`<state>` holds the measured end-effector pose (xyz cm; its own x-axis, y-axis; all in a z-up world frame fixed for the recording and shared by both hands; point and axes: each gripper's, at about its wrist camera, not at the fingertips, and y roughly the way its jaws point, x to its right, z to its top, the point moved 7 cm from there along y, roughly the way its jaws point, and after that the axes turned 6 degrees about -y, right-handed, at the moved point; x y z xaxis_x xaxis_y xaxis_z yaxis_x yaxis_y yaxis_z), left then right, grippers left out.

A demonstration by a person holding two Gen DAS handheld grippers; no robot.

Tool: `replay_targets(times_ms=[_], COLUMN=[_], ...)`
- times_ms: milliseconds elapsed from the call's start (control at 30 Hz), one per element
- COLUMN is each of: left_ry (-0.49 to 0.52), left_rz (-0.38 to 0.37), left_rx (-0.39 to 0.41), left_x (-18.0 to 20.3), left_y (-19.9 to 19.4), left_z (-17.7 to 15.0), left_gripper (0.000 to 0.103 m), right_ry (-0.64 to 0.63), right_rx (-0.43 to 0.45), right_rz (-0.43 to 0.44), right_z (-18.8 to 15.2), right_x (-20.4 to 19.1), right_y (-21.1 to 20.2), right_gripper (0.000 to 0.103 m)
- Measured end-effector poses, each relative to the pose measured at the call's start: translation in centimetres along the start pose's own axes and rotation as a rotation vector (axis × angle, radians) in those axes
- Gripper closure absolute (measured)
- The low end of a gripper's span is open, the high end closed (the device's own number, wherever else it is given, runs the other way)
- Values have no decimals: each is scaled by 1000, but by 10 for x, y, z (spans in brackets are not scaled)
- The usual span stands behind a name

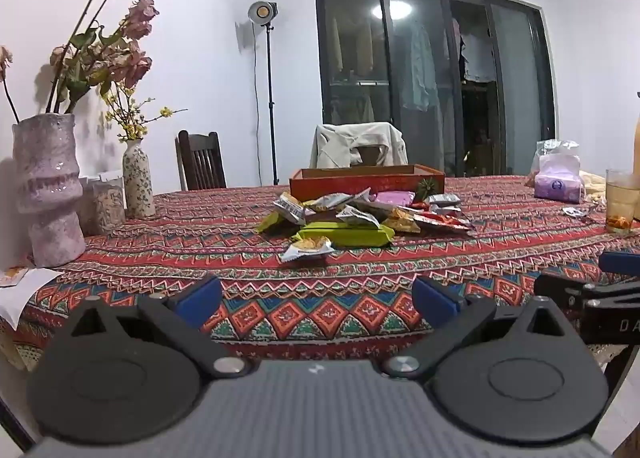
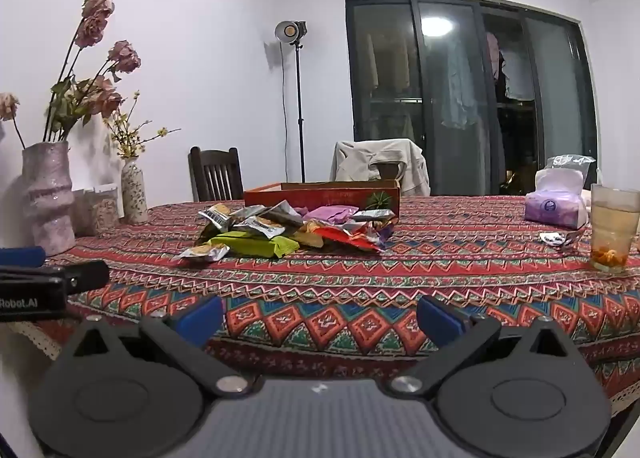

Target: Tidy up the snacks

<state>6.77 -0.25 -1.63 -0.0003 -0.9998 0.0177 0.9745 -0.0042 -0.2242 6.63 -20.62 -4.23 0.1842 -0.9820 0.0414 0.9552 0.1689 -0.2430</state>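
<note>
A pile of snack packets lies in the middle of the patterned tablecloth, also in the right wrist view. A long green packet lies at its front, with a small silver packet nearest me. An orange-red box stands open right behind the pile. My left gripper is open and empty over the table's near edge. My right gripper is open and empty, to the right of the left one.
A pink vase with dried flowers and a small floral vase stand at the left. A tissue pack, a glass of drink and a loose wrapper sit at the right. Two chairs stand behind the table.
</note>
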Motion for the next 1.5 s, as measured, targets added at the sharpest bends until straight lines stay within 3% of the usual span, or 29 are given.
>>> replay_targets(times_ms=[233,1500], left_ry=[-25,-2], left_rz=[-26,-16], left_rx=[-39,-24], left_x=[-5,1], left_y=[8,1], left_z=[-4,1], left_gripper=[0,0], right_ry=[10,12], right_rx=[7,-22], right_rz=[-8,13], right_z=[-1,-2], right_x=[-2,1], right_y=[2,5], right_gripper=[0,0])
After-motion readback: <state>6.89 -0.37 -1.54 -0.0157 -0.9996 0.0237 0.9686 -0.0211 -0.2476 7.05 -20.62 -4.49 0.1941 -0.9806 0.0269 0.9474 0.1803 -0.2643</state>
